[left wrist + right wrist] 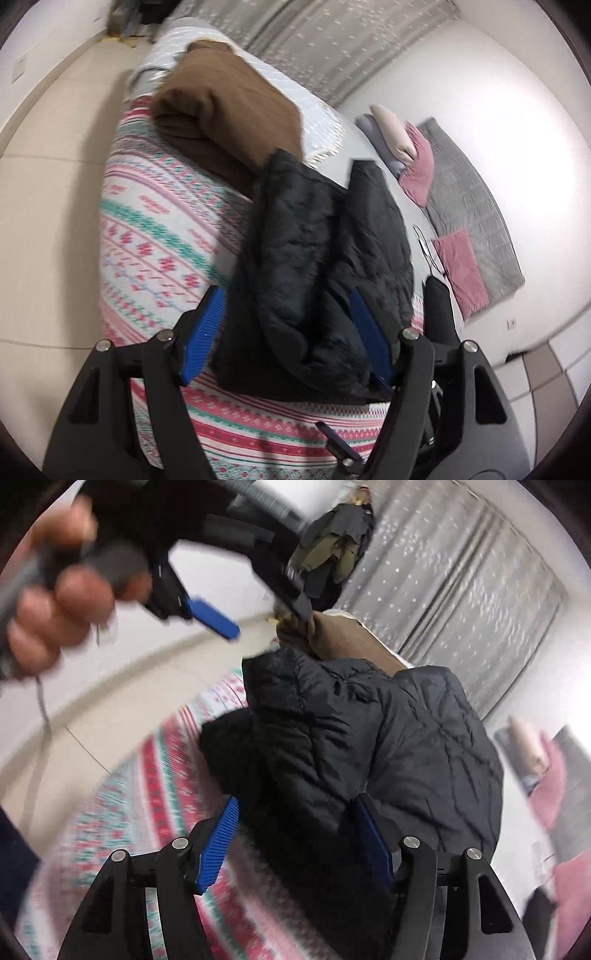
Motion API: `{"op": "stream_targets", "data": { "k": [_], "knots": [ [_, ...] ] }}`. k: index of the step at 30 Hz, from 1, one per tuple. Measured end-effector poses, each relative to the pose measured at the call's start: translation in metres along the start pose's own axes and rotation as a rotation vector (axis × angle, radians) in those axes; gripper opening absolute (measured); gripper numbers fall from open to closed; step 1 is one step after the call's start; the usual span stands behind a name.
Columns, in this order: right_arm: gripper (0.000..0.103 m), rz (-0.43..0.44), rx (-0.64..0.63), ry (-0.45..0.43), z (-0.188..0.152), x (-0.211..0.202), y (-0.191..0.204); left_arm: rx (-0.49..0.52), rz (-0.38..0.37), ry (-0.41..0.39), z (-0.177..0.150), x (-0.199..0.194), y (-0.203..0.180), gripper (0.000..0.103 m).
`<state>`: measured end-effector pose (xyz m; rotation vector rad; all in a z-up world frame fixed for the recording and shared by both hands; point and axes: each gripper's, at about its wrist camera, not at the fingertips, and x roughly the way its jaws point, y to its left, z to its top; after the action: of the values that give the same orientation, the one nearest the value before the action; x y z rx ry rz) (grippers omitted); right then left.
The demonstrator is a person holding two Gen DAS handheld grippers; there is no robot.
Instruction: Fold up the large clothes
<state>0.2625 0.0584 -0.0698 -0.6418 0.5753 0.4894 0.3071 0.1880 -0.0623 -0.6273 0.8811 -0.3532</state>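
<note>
We are holding both tongs, left [284,332] and right [295,842], open over the folded black jacket [325,251] lying on the patterned bed [159,229], gripping nothing.

No readable text, label, brand, number or sign anywhere in either view.
</note>
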Motion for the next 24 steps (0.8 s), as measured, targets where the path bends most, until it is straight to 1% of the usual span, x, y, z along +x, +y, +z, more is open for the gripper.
{"op": "stream_targets", "data": {
  "k": [2,4,5,7,9,10,11,12,13,14,16,17,21,24],
  "knots": [
    [0.065,0.054,0.075,-0.026,-0.005,-0.018,-0.014,0.056,-0.001,0.006,-0.004,0.004,-0.014,0.071],
    [0.065,0.112,0.160,-0.060,-0.009,-0.035,-0.032,0.122,0.033,0.005,-0.009,0.011,-0.029,0.071],
    [0.065,0.145,0.218,-0.083,-0.012,-0.043,-0.043,0.138,0.045,0.007,-0.011,0.013,-0.032,0.071],
    [0.065,0.210,0.351,-0.141,-0.015,-0.056,-0.071,0.185,0.090,0.024,-0.017,0.023,-0.040,0.071],
    [0.065,0.226,0.470,-0.177,-0.023,-0.065,-0.099,0.215,0.137,0.050,-0.021,0.031,-0.043,0.071],
    [0.065,0.207,0.515,-0.169,-0.026,-0.063,-0.110,0.226,0.168,0.062,-0.024,0.035,-0.043,0.071],
    [0.065,0.180,0.550,-0.150,-0.028,-0.059,-0.120,0.233,0.200,0.076,-0.025,0.038,-0.043,0.069],
    [0.064,0.155,0.589,-0.118,-0.031,-0.052,-0.130,0.235,0.220,0.093,-0.027,0.042,-0.040,0.067],
    [0.061,0.144,0.625,-0.091,-0.033,-0.046,-0.138,0.231,0.230,0.111,-0.029,0.044,-0.038,0.063],
    [0.053,0.147,0.647,-0.078,-0.033,-0.042,-0.143,0.229,0.234,0.120,-0.030,0.046,-0.037,0.060],
    [0.044,0.159,0.678,-0.042,-0.032,-0.027,-0.151,0.231,0.242,0.142,-0.033,0.048,-0.033,0.057],
    [0.042,0.160,0.688,-0.028,-0.030,-0.021,-0.153,0.236,0.246,0.148,-0.034,0.048,-0.033,0.056],
    [0.042,0.186,0.715,-0.009,-0.018,0.001,-0.160,0.251,0.268,0.193,-0.039,0.055,-0.030,0.056],
    [0.042,0.200,0.684,0.034,-0.010,0.020,-0.156,0.260,0.260,0.206,-0.038,0.056,-0.029,0.056]
  ]
}}
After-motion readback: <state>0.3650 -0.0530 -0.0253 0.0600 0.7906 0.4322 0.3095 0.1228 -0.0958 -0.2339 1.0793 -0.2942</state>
